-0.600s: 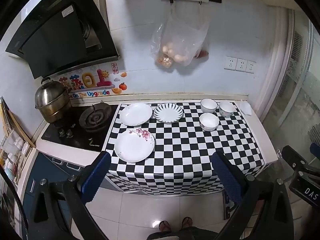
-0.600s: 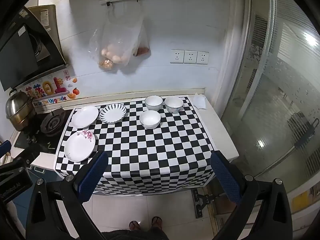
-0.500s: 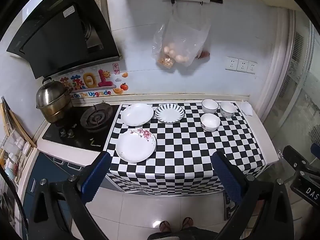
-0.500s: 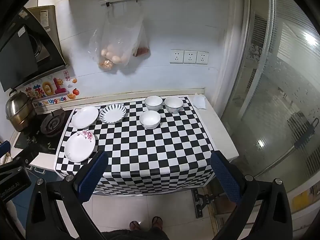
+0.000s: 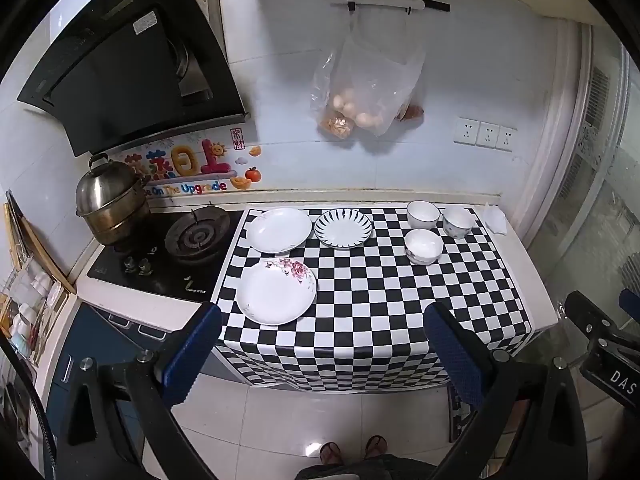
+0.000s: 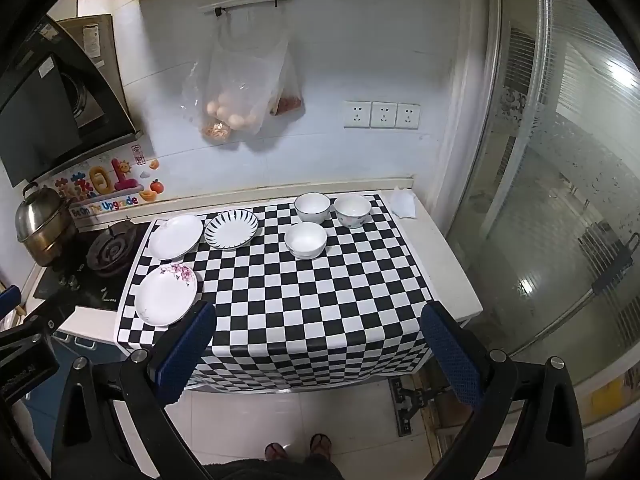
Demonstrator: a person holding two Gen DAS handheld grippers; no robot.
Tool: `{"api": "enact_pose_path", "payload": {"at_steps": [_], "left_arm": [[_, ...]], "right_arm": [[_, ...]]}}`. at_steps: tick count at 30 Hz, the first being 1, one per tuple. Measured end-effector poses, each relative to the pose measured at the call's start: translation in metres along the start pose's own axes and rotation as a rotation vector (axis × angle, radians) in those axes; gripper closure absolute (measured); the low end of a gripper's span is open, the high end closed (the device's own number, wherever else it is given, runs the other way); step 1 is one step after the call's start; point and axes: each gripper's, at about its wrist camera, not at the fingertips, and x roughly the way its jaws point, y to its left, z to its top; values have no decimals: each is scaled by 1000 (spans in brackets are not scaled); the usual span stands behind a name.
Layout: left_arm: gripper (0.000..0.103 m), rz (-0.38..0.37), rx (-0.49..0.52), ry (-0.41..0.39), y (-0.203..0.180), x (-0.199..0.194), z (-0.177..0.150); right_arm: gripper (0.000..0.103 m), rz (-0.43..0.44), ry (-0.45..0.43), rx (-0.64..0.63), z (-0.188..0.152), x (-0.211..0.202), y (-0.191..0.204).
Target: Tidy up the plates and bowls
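Both the left gripper and right gripper hang before the bench, jaws wide, empty; plates left, bowls at its back edge.

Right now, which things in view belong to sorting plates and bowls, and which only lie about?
For the job: flowered plate; plain white plate; striped plate; three bowls.

Lying about: steamer pot; hanging bags; crumpled tissue.

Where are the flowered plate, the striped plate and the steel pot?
flowered plate [image 5: 276,294]: left wrist view, on its white middle.
striped plate [image 6: 231,229]: right wrist view, on its white centre.
steel pot [image 5: 105,192]: left wrist view, on its domed lid.
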Motion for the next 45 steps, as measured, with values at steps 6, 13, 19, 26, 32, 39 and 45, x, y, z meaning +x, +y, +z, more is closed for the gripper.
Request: {"api": "enact_pose_path", "payload": {"at_steps": [6, 13, 19, 26, 32, 39, 45], "left_arm": [[0, 0, -1, -2, 5, -2, 2], [0, 2, -3, -4, 3, -2, 2], [0, 1, 1, -8, 8, -8, 8], [0, 1, 8, -12, 0, -7, 13], [0, 0, 9, -29, -5, -10, 14], [0, -3, 7, -34, -6, -11, 11], [0, -5, 8, -39, -6, -12, 11]], "right_arm": [[0, 2, -3, 0, -1, 2, -2], [0, -10, -1, 7, -1, 1, -6], [0, -20, -11, 4, 0, -2, -4], [0, -19, -26, -7, 0, -7, 0], [0, -15, -40, -12, 1, -11, 2], [0, -6, -41, -18, 2, -13, 3], [0, -4, -44, -17, 3, -14, 3]]}}
